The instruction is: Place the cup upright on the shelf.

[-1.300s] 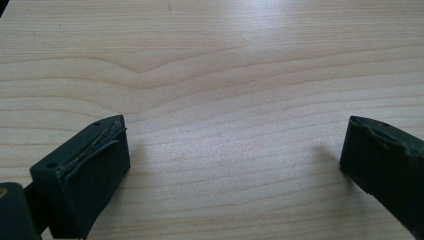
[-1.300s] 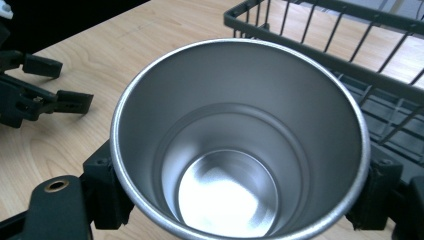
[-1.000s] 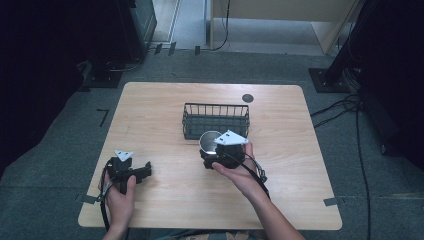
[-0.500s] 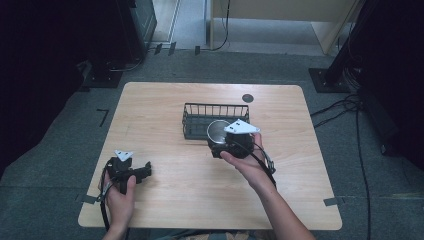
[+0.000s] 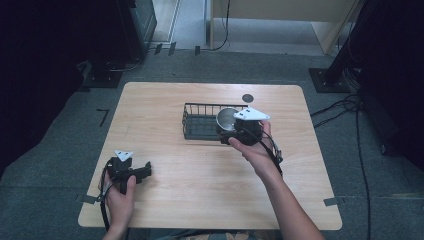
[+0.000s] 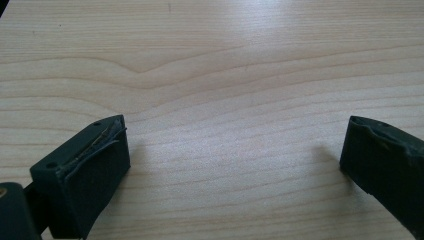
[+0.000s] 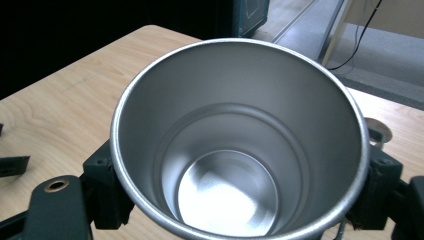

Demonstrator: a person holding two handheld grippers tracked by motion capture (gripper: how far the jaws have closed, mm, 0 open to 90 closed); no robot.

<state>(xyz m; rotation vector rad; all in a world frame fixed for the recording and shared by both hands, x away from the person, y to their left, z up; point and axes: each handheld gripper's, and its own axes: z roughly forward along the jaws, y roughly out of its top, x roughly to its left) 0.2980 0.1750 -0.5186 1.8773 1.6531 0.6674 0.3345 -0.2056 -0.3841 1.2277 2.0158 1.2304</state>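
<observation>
The work in hand looks like moving a stainless steel cup into the black wire basket, and by my judgement it is well past the midpoint but not finished. In the high view the right gripper holds the cup over the basket's right end, at about one o'clock from the middle of the wooden table, with the grey three-cornered plate on top of the tool and the person's right hand behind it at about five o'clock from the cup. The right gripper view looks straight down into the cup: it is empty, its mouth toward the camera, and the two black jaws press against its wall on opposite sides just under the rim, so the tool is clamped on it. Whether the cup's base already rests on the basket floor or hangs above it, I cannot tell from these angles. The pick-up seems done and the carry nearly so; what is left is to lower the cup inside the wire walls, let the jaws spread, and draw the tool clear without catching the rim. The left gripper takes no part: it rests low at about seven o'clock on the table, well apart from the basket, and the left gripper view shows its jaws spread wide with nothing but bare wood between them.
</observation>
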